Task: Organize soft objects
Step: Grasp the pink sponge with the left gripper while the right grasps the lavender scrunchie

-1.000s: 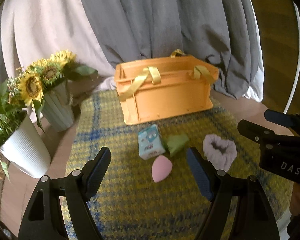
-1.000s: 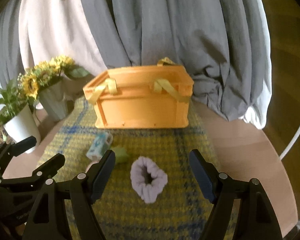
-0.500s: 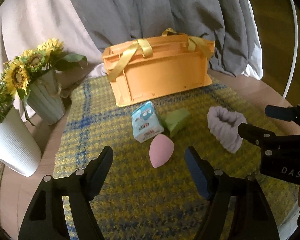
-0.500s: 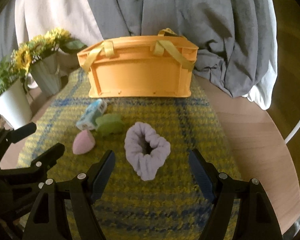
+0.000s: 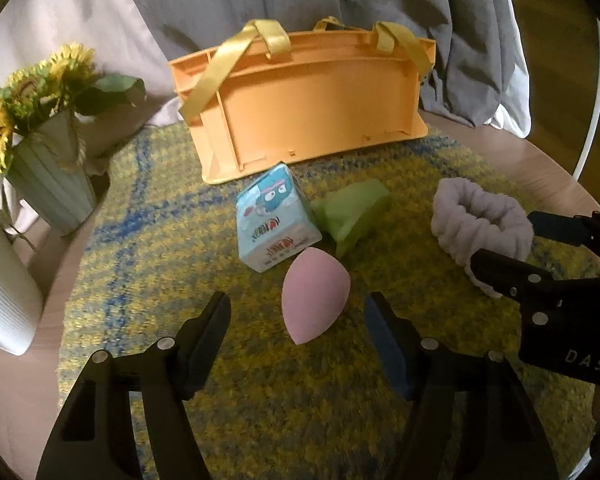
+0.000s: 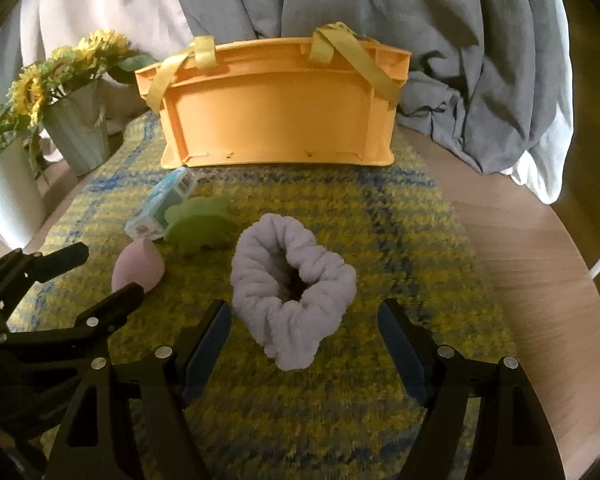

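Note:
A pink egg-shaped sponge [image 5: 314,294] lies on the yellow-blue plaid mat [image 5: 140,248], just ahead of my open left gripper [image 5: 298,312]. Behind it are a light-blue tissue pack [image 5: 274,220] and a green soft piece [image 5: 352,210]. A lilac fluffy scrunchie [image 6: 292,284] lies just ahead of my open right gripper [image 6: 304,316]; it also shows in the left wrist view [image 5: 480,224]. The orange basket [image 6: 276,116] with yellow ribbon handles stands at the back of the mat. The sponge [image 6: 138,268], pack [image 6: 160,204] and green piece [image 6: 198,224] show at the right view's left.
A pale green vase of sunflowers [image 5: 48,184] and a white ribbed pot [image 5: 2,288] stand at the left on the round wooden table [image 6: 532,256]. Grey and white cloth [image 6: 440,40] hangs behind the basket. The table edge curves close on the right.
Both grippers have moved forward and down toward the mat; the sponge and the scrunchie now lie close in front of their open jaws. Nothing was gripped.

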{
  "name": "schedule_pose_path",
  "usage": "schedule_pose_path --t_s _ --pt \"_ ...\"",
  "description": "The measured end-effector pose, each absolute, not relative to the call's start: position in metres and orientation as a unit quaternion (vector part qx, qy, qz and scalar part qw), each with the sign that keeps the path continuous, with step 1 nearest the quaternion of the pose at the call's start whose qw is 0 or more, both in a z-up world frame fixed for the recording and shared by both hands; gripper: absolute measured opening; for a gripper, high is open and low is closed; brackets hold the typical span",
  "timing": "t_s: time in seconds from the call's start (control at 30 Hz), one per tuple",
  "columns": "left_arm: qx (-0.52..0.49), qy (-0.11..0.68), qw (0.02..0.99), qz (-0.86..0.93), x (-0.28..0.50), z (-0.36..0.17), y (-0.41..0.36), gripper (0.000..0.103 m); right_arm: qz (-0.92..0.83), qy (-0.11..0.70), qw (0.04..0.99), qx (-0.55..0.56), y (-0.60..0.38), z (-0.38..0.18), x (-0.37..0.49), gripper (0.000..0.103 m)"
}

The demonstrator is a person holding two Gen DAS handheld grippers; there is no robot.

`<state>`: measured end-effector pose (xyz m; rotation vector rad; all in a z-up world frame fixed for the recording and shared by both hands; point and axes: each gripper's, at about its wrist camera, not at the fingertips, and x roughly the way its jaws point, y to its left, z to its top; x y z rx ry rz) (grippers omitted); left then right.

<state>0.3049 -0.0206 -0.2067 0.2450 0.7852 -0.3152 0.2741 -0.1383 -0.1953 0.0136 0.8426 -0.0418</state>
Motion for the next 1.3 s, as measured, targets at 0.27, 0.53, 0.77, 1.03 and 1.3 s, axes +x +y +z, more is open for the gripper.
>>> schedule_pose_path --t_s 0.27,0.53,0.77,1.03,1.3 --pt "0.1 0.394 0.9 -0.159 0.319 -0.216 -0.027 0.058 -0.019 0.404 0.914 0.018 -0.143 -0.201 0.282 0.071" --pt "0.086 0.403 0.896 -0.165 0.319 -0.217 -0.027 0.037 -0.007 0.401 0.916 0.024 -0.14 -0.2 0.284 0.039" --pt "0.08 0.402 0.9 -0.151 0.306 -0.205 -0.023 0.037 -0.002 0.402 0.915 0.03 -0.14 -0.193 0.275 0.032" --pt "0.061 0.401 0.903 -0.14 0.29 -0.182 -0.015 0.037 0.002 0.394 0.918 0.037 -0.138 -0.176 0.263 0.032" --pt "0.049 0.374 0.916 -0.14 0.274 -0.146 -0.013 0.037 0.009 0.369 0.928 0.042 -0.135 -0.142 0.248 0.032"
